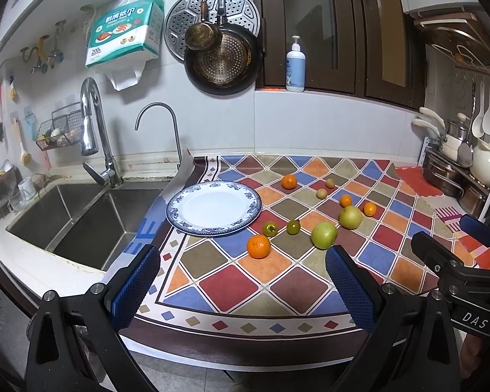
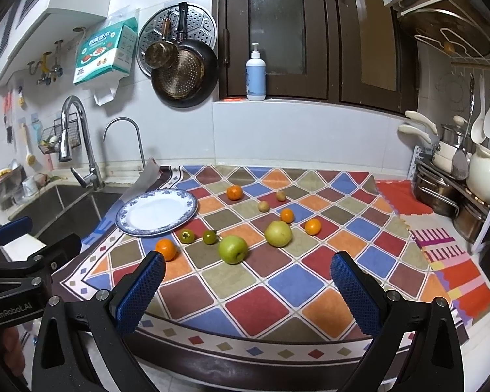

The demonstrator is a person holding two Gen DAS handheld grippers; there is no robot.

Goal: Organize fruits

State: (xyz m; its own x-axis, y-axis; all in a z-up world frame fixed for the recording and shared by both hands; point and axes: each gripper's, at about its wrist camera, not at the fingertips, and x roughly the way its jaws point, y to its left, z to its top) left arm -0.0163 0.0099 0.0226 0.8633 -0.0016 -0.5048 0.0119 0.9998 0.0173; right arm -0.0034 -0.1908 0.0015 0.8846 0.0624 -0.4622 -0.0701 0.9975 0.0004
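Green apple [image 2: 232,249] stem-dimple up — both tongs [image 1: 241,269] [image 2: 246,276] agape.

Fruit is scattered on the patterned mat [image 2: 245,297] ahead of the right gripper [image 2: 248,269]. An apple [image 2: 232,249] is found just ahead, with a pear [image 2: 278,233] behind it to the right. Two small tomatoes [image 2: 197,236] are lined up left of the apple, and an orange [image 2: 166,249] is sat right by the left fingertip. The plate [image 2: 129,225] is set further ahead-left, with the sink [image 2: 62,205] beyond its left side. Smaller fruits are strewn behind the pear.
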